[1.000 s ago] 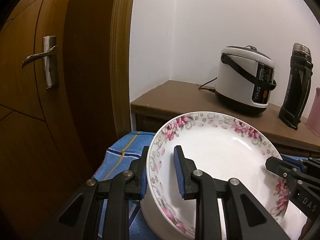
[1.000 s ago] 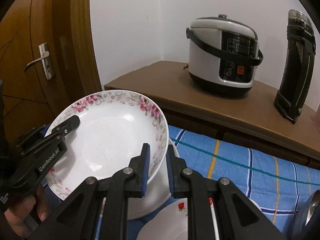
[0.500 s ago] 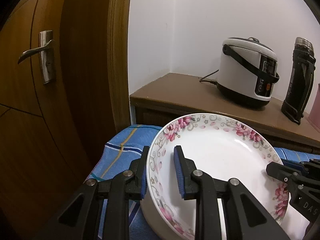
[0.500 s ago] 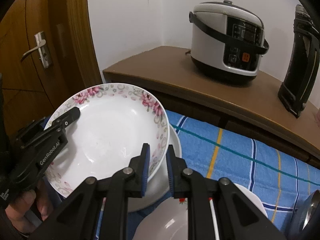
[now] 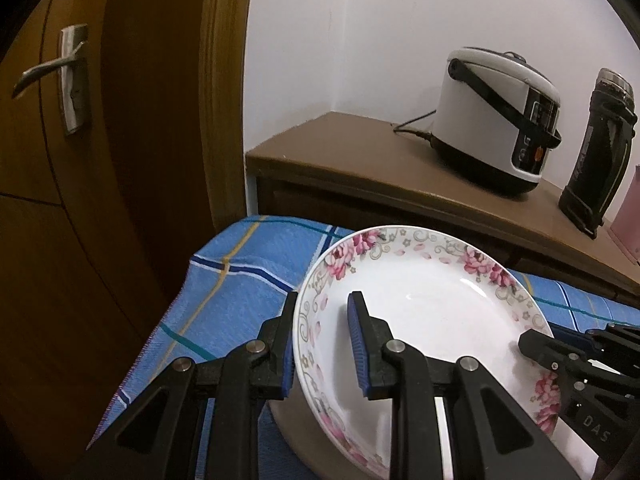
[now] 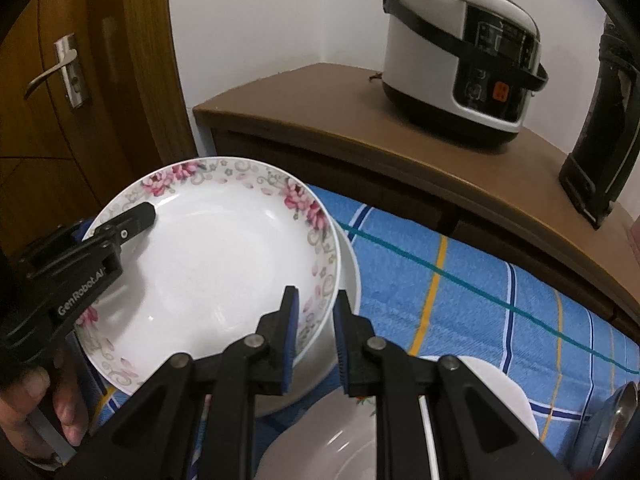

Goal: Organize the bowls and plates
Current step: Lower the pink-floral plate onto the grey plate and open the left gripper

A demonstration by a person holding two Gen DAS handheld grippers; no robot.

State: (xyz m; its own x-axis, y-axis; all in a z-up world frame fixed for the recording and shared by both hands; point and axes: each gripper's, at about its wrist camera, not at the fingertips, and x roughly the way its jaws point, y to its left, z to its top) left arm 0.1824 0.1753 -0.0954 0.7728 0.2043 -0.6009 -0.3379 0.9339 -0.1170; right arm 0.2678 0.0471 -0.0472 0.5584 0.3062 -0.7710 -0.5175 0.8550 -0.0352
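A white plate with a pink flower rim (image 5: 432,312) (image 6: 224,264) is held between both grippers, tilted slightly. My left gripper (image 5: 322,344) is shut on its left rim, one pad inside the plate and one under it. My right gripper (image 6: 316,316) is shut on the opposite rim. Each gripper also shows in the other's view: the right gripper (image 5: 548,338) and the left gripper (image 6: 116,220), with a person's hand (image 6: 44,404) on its grip. Directly under the plate lies a plain white dish (image 6: 350,268); whether they touch is hidden.
A blue checked cloth (image 6: 480,292) covers the table. A white bowl (image 6: 328,448) with a red flower and another white dish (image 6: 504,392) lie near me. Behind, a wooden cabinet (image 5: 352,152) carries a rice cooker (image 5: 496,120) and a black flask (image 5: 600,152). A wooden door (image 5: 72,160) stands left.
Both grippers have tipped downward and the flowered plate has sunk a little toward the white dish under it. Both grips are unchanged.
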